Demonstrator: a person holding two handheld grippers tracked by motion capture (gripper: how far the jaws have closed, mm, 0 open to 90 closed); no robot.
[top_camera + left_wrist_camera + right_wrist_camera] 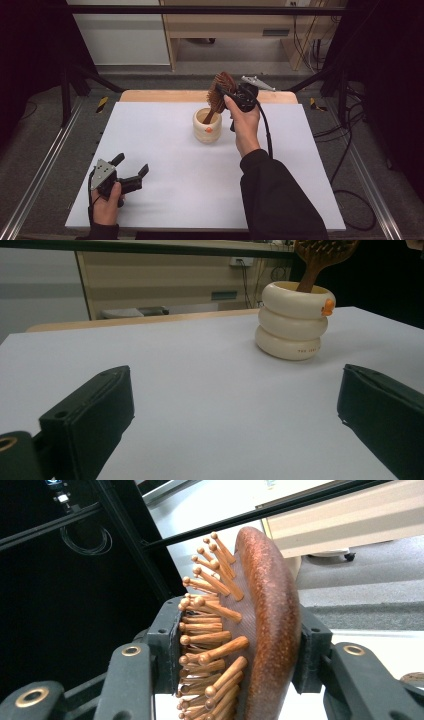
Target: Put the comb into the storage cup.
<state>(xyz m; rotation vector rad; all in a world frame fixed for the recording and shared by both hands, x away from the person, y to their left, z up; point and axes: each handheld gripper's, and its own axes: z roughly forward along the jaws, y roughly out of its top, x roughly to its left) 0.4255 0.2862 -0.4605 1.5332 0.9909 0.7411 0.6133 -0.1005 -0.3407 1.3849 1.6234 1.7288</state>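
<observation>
Clearly one wooden hairbrush [220, 92] is the thing in hand: its oval head, set with rows of round-tipped wooden pins, sits clamped between the jaws of the right gripper [231, 95], one jaw against the pin side and the other against the smooth brown back, as the right gripper view shows close up [260, 630]. From the high view the brush leans, head up and to the right, with its handle reaching down into the mouth of one cream cup [207, 126]; whether the handle end touches the cup's bottom cannot be told. That cup looks like three stacked rings with a small orange mark near its rim, and it stands upright on the far middle part of the white table top [165, 150]. In the left gripper view the same cup [294, 322] stands well beyond the jaws with the brush handle [312, 270] rising from it. One left gripper [131, 169] rests low near the table's front left corner, well apart from the cup, its two jaws spread wide with nothing between them. Two hands hold the two grippers, and a dark sleeve [275, 195] covers the right forearm. A strip of bare wood [150, 96] shows along the table's far edge.
</observation>
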